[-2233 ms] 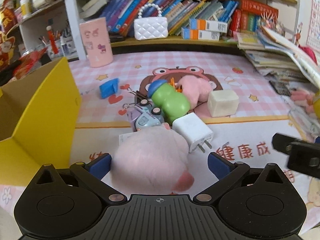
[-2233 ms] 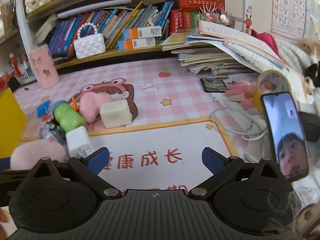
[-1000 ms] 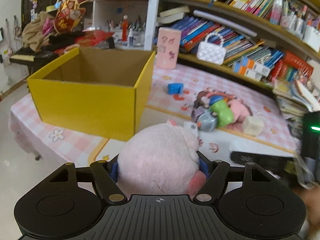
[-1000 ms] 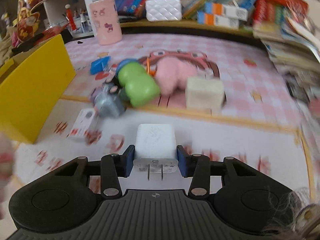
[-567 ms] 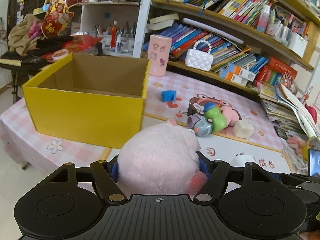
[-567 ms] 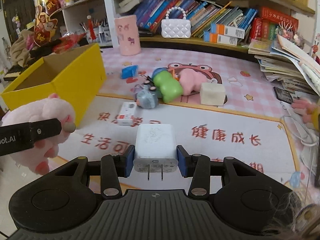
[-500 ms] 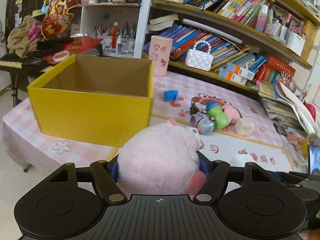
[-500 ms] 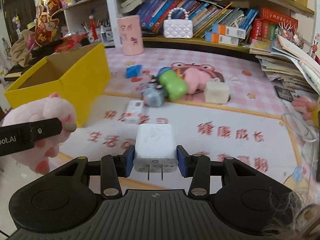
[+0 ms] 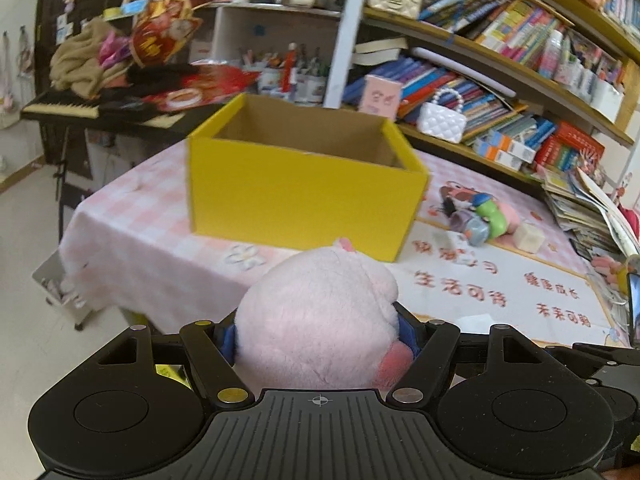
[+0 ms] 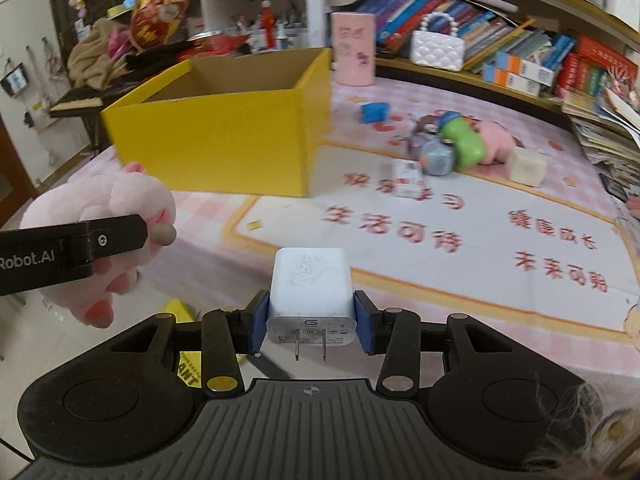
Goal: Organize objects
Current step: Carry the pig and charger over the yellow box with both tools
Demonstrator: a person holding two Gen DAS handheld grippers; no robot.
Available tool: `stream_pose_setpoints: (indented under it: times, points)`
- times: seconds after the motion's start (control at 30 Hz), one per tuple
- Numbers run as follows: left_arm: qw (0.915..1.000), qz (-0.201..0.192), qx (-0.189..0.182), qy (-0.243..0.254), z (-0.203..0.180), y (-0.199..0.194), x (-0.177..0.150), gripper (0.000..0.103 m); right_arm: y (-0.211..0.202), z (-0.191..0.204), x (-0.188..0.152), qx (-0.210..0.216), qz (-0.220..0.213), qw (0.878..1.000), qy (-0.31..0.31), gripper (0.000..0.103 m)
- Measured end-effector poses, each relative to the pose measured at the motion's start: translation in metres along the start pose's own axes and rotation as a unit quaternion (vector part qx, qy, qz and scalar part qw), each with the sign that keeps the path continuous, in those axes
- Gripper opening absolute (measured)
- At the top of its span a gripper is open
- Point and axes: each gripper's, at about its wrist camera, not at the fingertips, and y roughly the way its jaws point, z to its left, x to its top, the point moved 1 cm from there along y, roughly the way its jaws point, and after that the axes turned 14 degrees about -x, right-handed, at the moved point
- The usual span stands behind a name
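The left hand-held gripper (image 9: 318, 332) squeezes the pink plush toy (image 9: 320, 316); the right hand-held gripper (image 10: 309, 322) pinches the white charger (image 10: 308, 288). Either could miss the yellow box (image 10: 224, 132) if dropped early.

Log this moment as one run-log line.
left gripper: shut on pink plush | right gripper: shut on white charger | yellow box: open, ahead

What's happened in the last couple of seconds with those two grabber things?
Both picked something up. The left gripper closed on the pink plush toy, the right gripper on the white charger, and both carried them toward the yellow box. The green toy and its neighbours stayed on the mat.
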Motion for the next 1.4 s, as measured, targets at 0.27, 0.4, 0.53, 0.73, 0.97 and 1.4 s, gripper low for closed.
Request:
stream_pose_setpoints:
  times: [0.27, 0.4, 0.53, 0.73, 0.97, 1.4]
  points:
    - [0.9995, -0.024, 0.01, -0.018, 0.036, -0.031, -0.004, 0.072, -0.015, 0.05, -0.004, 0.018, -0.016, 0.999, -0.03, 0.041]
    - [0.9991, -0.032, 0.011, -0.025, 0.048, -0.039, -0.004, 0.072, -0.021, 0.067, 0.0, 0.024, -0.027, 0.998, -0.045, 0.041]
    - [0.9985, -0.044, 0.008, -0.03, 0.056, -0.042, 0.002, 0.072, -0.022, 0.075, 0.005, 0.024, -0.032, 0.998, -0.051, 0.041]
    - [0.9984, -0.05, 0.002, -0.025, 0.061, -0.038, 0.011, 0.072, -0.019, 0.079, 0.013, 0.019, -0.031, 0.998, -0.044, 0.041]
    - [0.9981, -0.06, -0.002, -0.016, 0.064, -0.032, 0.026, 0.072, -0.016, 0.083, 0.027, 0.028, -0.031, 0.999, -0.034, 0.041]
    - [0.9939, -0.11, -0.001, 0.009, 0.061, -0.016, 0.084, 0.072, -0.004, 0.083, 0.09, 0.054, -0.073, 0.996, -0.014, 0.041]
